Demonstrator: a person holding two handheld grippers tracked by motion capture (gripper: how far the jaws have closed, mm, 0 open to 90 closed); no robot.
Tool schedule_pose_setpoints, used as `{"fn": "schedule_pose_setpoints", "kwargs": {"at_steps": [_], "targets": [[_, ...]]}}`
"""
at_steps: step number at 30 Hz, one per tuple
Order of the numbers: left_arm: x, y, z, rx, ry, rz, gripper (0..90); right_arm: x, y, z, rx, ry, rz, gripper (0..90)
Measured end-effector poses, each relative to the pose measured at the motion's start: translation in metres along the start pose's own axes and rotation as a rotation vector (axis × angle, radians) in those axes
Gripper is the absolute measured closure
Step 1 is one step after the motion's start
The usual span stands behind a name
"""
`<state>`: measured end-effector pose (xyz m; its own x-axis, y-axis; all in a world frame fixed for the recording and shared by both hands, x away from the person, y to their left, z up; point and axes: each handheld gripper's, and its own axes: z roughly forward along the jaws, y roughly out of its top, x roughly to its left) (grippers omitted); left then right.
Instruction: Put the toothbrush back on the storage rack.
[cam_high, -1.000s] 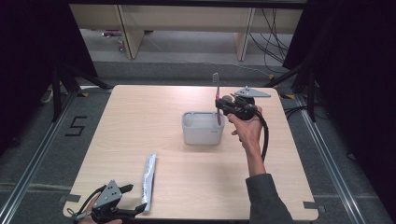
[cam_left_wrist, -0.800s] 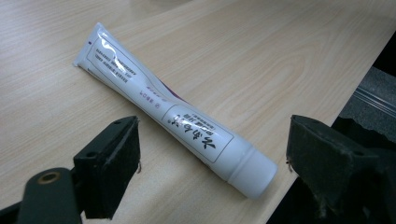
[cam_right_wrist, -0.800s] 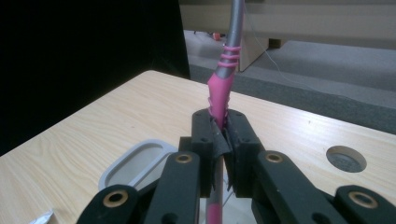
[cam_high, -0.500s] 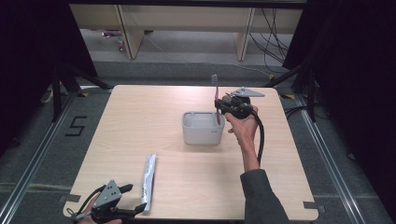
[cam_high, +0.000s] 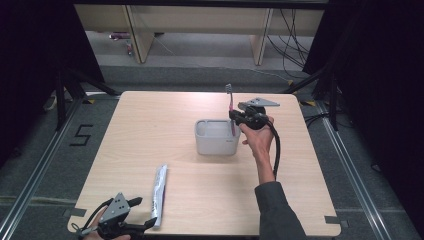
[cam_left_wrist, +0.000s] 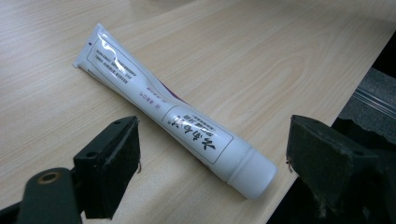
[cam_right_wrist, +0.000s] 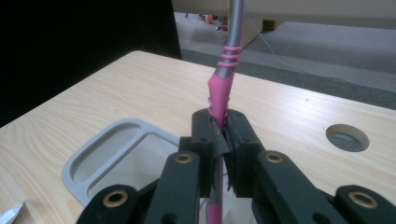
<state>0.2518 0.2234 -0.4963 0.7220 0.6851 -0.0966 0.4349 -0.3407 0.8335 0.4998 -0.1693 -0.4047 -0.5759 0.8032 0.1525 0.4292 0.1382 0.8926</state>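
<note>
Upright, toothbrush (cam_high: 230, 102) in right tool (cam_high: 235, 119)

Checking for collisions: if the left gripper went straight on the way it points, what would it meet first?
Probably the toothpaste tube: it lies on the table between the left gripper's open jaws, cap end nearest. Depth is hard to judge.

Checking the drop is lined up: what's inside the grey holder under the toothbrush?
The pink toothbrush, clamped upright in the right gripper, has its lower end dipping into the grey holder. The holder's bottom is hidden by its walls and the jaws.
</note>
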Motion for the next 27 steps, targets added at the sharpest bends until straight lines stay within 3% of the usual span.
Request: {"fn": "schedule_pose_setpoints", "kwargs": {"at_steps": [2,3,5,7,8,11,14,16,17,19,26,27], "targets": [[0.000,0.000,0.000,0.004,0.005,0.004,17.3,0.000,-0.002,0.002,0.002,0.008,-0.009,83.1],[0.000,0.000,0.000,-0.002,-0.002,0.000,17.3,0.001,-0.003,0.002,0.005,0.008,0.015,83.1],[0.000,0.000,0.000,0.000,-0.005,0.002,17.3,0.000,-0.005,0.003,0.006,0.006,0.000,83.2],[0.000,0.000,0.000,0.005,0.000,0.005,17.3,0.002,-0.007,0.003,0.007,0.003,0.034,83.1],[0.000,0.000,0.000,0.003,0.002,0.004,17.3,-0.001,-0.006,0.003,0.011,-0.004,-0.008,83.1],[0.000,0.000,0.000,0.000,0.001,0.000,17.3,-0.001,-0.008,0.003,0.005,0.001,0.015,83.1],[-0.001,0.000,0.000,0.002,-0.001,-0.001,17.3,-0.003,-0.010,0.003,0.001,-0.014,-0.023,83.1],[0.000,0.000,0.000,0.005,0.000,0.005,17.3,-0.003,-0.011,0.004,0.005,0.001,-0.009,83.1],[0.000,0.000,0.000,0.003,0.003,0.005,17.3,0.001,-0.011,0.004,0.018,0.009,0.034,83.1],[0.000,0.000,0.000,0.001,-0.001,0.001,17.3,-0.001,-0.011,0.004,0.014,0.004,-0.004,83.1],[0.000,0.000,0.000,0.000,-0.001,0.000,17.3,-0.002,-0.014,0.007,0.016,0.006,0.020,83.0],[0.000,0.000,0.000,0.006,-0.001,0.005,17.3,-0.003,-0.014,0.007,0.020,0.013,0.005,83.0]]}}
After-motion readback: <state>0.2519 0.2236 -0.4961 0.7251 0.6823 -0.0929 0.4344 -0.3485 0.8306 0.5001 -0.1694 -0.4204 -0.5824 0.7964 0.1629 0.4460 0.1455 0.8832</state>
